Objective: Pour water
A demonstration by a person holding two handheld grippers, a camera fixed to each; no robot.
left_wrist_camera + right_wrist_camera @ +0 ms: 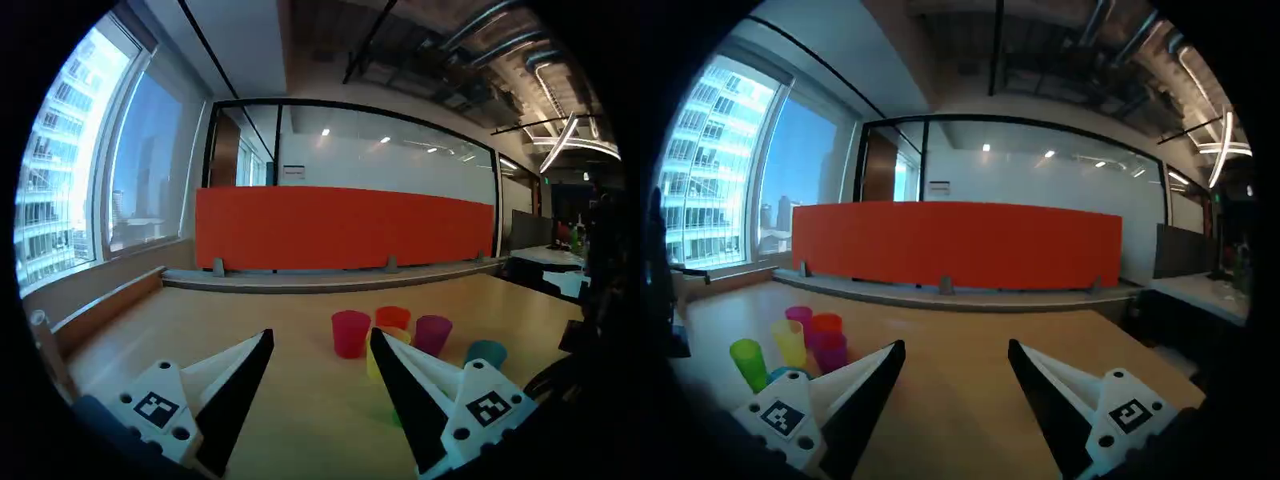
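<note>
Plastic cups bunch on the wooden table (240,312), pink cup (350,333), orange cup (393,317), purple cup (432,334) & teal cup (486,353) just ahead of the L gripper (321,332), fingers wide apart w/ nothing between, while the R gripper (956,344), likewise spread & empty, has them low to its left, orange partition (344,228) behind.

I saw 6 upright plastic cups (824,336) clustered lower left in the right gripper view: green (749,364), yellow (790,342), pink (798,316), orange (827,322), purple (831,350), teal (782,373).
</note>
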